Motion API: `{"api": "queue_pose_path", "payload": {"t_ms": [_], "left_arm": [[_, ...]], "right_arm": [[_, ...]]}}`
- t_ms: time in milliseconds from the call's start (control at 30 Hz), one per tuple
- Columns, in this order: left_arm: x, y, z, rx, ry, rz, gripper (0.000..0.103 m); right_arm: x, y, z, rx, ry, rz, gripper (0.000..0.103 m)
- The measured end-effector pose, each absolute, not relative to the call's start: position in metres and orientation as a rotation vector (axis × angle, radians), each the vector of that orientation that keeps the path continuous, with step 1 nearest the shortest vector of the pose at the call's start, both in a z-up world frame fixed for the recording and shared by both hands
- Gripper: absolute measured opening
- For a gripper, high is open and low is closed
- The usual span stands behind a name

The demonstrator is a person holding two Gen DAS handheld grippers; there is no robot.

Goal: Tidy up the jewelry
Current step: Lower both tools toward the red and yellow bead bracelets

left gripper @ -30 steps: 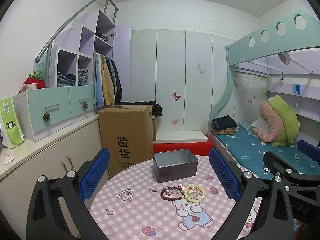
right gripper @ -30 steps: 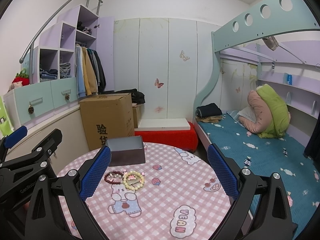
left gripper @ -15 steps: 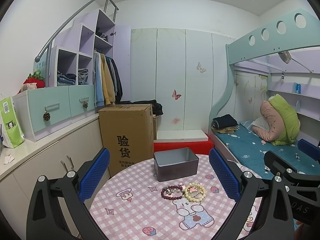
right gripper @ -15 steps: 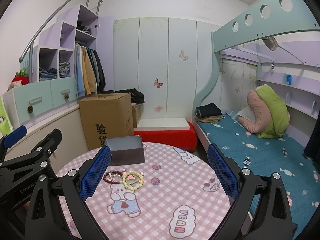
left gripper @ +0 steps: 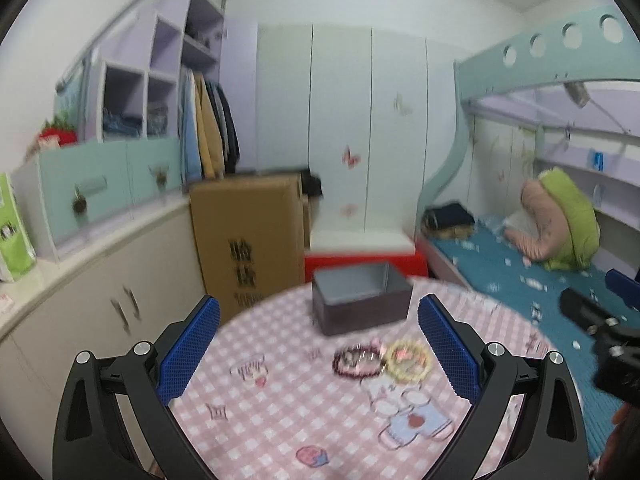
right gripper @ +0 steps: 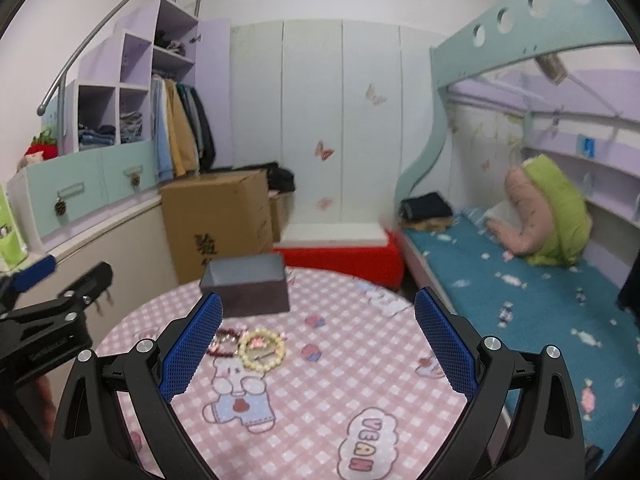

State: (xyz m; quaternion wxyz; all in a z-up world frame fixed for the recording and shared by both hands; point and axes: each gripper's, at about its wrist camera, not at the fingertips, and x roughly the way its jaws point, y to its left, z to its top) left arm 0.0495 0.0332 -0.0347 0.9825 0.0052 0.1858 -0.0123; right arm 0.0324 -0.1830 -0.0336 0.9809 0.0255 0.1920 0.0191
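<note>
Two bracelets lie side by side and touching on the table: a dark one (left gripper: 357, 361) and a pale one (left gripper: 408, 360), just in front of the open grey box (left gripper: 360, 300). The box looks empty, though its floor is mostly hidden by the near wall.

The left claw (left gripper: 319, 347) hangs above the table with its jaws spread wide and nothing in them; the bracelets sit between its fingers in that view, nearer the right finger. The right claw (right gripper: 318, 346) is equally wide and empty, with the dark bracelet partly behind its left finger.

The step in hand is likely a first pick. Best to come down over one bracelet only, pinch across a single strand on the side away from its neighbour, lift clear of the box wall, then drop it inside. Beads will roll and slip, so a grip square on the strand matters.

The round table (right gripper: 360, 360) carries a pink checked cloth with cartoon prints. Around it: a cardboard carton (right gripper: 218, 216), a wardrobe, drawers and a bunk bed (right gripper: 500, 280) with blue bedding.
</note>
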Motion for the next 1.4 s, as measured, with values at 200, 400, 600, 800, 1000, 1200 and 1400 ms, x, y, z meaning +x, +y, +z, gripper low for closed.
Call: {"api": "queue_pose_path", "payload": {"t_ms": [200,400,600,800,1000,1200,1400], "left_arm": [[0.098,0.053,-0.081,-0.016,0.543,0.028,0.096],[0.153,0.055,-0.13,-0.048,0.755,-0.001,0.096],[0.189,0.039,-0.161,-0.004,0.881,-0.017,0.096],[0.21,0.031,-0.175,0.076,0.949,-0.009,0.096],[0.212,0.042,-0.177,0.028,0.948,-0.006,0.097],[0.205,0.044,-0.177,0.029,0.962,-0.015,0.096],[0.2,0.046,-0.176,0.076,0.988,-0.01,0.097]], "right_arm": [[0.068,-0.183,-0.068,-0.004,0.497,0.035,0.094],[0.106,-0.19,-0.103,0.023,0.611,0.057,0.094],[0.133,-0.191,-0.127,0.007,0.675,0.069,0.094],[0.154,-0.192,-0.141,0.018,0.717,0.095,0.094],[0.163,-0.191,-0.146,0.025,0.739,0.118,0.094],[0.167,-0.188,-0.15,0.022,0.756,0.14,0.094],[0.167,-0.188,-0.149,0.024,0.763,0.145,0.094]]}}
